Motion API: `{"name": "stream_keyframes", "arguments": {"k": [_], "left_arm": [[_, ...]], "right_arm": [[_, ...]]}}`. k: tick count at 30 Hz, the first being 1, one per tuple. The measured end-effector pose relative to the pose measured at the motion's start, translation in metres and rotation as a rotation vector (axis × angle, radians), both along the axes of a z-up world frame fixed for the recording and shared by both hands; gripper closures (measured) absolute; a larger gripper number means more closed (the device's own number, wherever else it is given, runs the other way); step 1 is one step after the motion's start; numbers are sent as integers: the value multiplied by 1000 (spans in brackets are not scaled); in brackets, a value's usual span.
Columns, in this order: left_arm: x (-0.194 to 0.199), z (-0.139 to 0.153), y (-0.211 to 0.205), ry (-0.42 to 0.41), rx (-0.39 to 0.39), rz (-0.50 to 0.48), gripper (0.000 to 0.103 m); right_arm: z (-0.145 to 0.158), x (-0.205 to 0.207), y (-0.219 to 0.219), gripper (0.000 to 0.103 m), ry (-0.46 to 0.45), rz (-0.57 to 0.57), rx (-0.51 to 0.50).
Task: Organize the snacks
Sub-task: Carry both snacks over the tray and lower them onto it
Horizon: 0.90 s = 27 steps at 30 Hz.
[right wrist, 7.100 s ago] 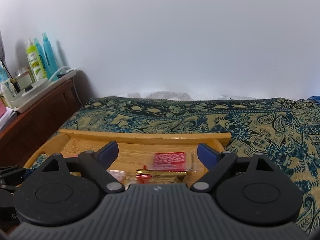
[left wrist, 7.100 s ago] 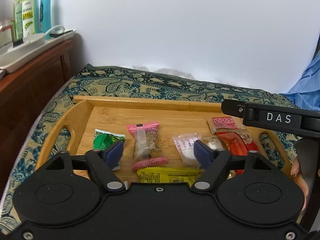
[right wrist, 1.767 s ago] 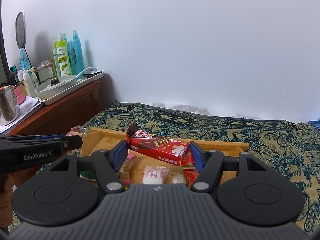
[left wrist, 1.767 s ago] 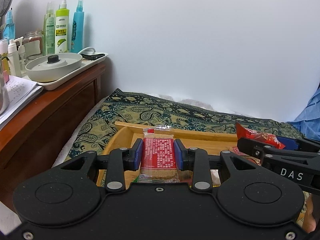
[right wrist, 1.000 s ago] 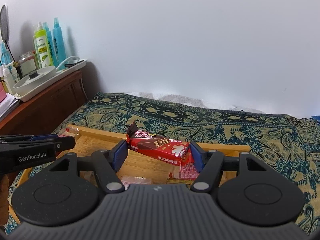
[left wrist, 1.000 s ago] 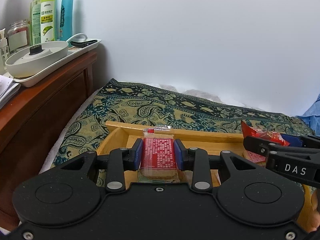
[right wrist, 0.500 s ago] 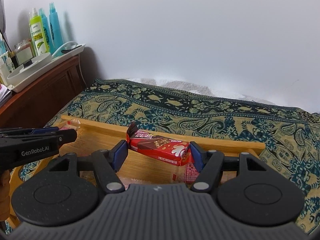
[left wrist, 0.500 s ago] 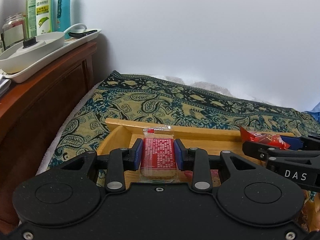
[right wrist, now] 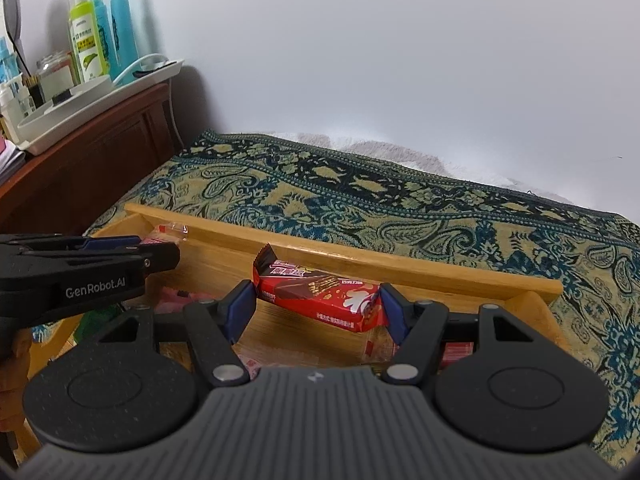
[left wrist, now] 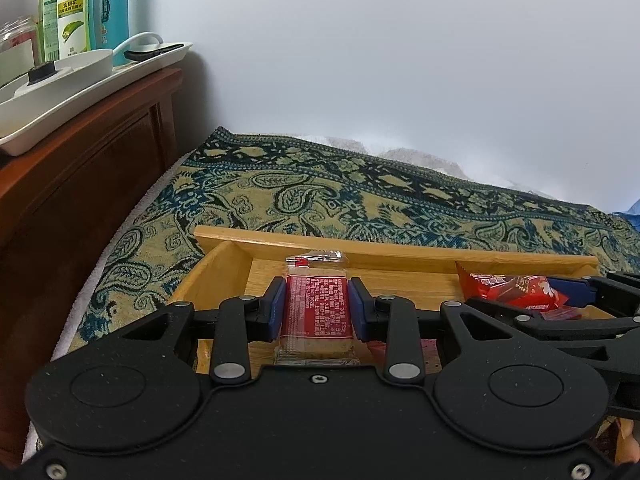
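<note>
My left gripper [left wrist: 317,310] is shut on a clear-wrapped biscuit pack with a red label [left wrist: 316,304], held low over the far left part of the wooden tray [left wrist: 360,246]. My right gripper [right wrist: 318,306] is shut on a red chocolate-stick packet [right wrist: 320,298], held crosswise over the tray's middle [right wrist: 360,262]. The right gripper and its packet [left wrist: 512,288] show at the right of the left wrist view. The left gripper [right wrist: 132,254] shows at the left of the right wrist view. Other snacks lie below, mostly hidden.
The tray sits on a blue and gold paisley cloth [left wrist: 360,196]. A dark wooden cabinet [left wrist: 80,184] stands at the left with a white tray [left wrist: 80,84] and spray bottles [right wrist: 100,40]. A white wall is behind.
Both grippers have moved lower and forward over the tray, each still holding its snack. The tray's far rim is nearer now.
</note>
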<state>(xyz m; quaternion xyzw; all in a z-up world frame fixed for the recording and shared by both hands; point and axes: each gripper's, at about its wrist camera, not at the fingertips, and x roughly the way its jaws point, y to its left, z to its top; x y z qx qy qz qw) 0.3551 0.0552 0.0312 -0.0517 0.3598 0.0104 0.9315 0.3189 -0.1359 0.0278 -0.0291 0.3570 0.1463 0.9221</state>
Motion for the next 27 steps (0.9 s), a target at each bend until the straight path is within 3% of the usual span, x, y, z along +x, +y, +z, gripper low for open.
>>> {"name": "stream_keyframes", "arguments": {"k": [27], "left_arm": [[4, -12, -5, -11, 44, 1, 70]], "right_arm": [[-11, 2, 8, 32, -12, 26, -46]]}}
